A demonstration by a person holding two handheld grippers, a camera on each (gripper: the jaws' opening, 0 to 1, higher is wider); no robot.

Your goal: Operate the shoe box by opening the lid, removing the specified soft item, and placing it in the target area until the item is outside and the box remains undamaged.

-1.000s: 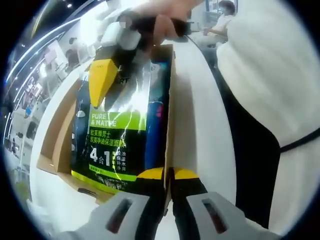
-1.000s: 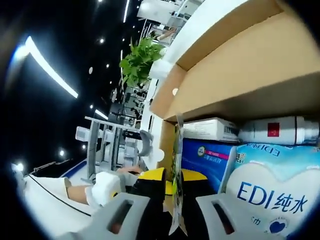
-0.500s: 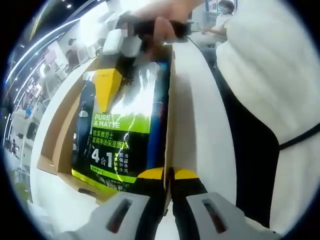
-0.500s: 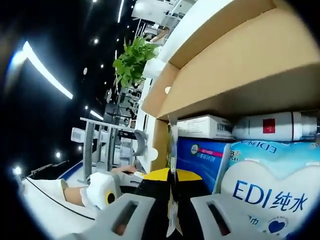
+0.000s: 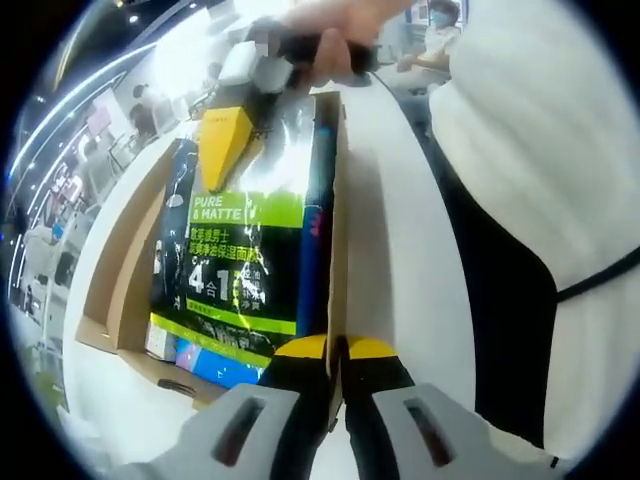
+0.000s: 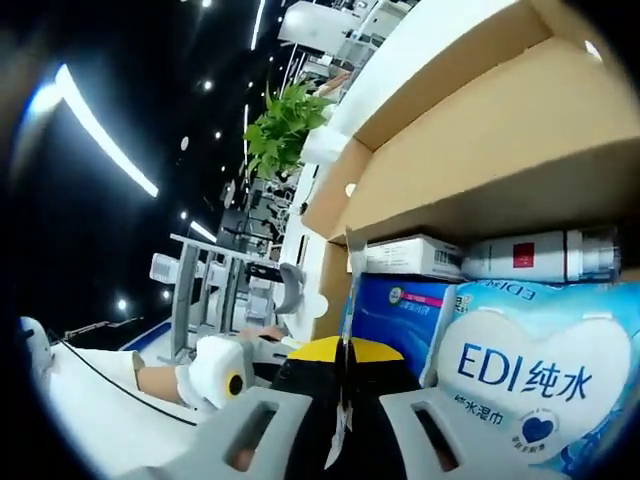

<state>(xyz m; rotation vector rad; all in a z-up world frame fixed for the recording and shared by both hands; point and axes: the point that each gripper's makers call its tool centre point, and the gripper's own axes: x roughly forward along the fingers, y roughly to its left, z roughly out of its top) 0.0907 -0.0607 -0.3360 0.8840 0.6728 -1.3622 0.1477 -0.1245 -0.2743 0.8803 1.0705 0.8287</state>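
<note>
We have the shoe box (image 5: 120, 300) open on the white desk (image 5: 395, 230), and the soft item, a black and green pouch (image 5: 245, 265), is partly lifted out of it. Our right gripper (image 5: 225, 140) pinches the pouch's top edge, its fingers (image 6: 330, 355) closed on the thin foil. Our left gripper (image 5: 337, 350) has its fingers closed on the box's near cardboard wall (image 5: 338, 230), pinning it to the desk.

To do this lift well, we judge we should keep the left hold steady and downward, not twisting, so the wall does not crease. We should draw the pouch straight up along its length, since a blue pack (image 6: 395, 310), a wet-wipe pack (image 6: 530, 380), a small white carton (image 6: 415, 255) and a bottle (image 6: 545, 255) lie beneath it and could drag. A slow pull keeps the slick foil from slipping out of the pinch
</note>
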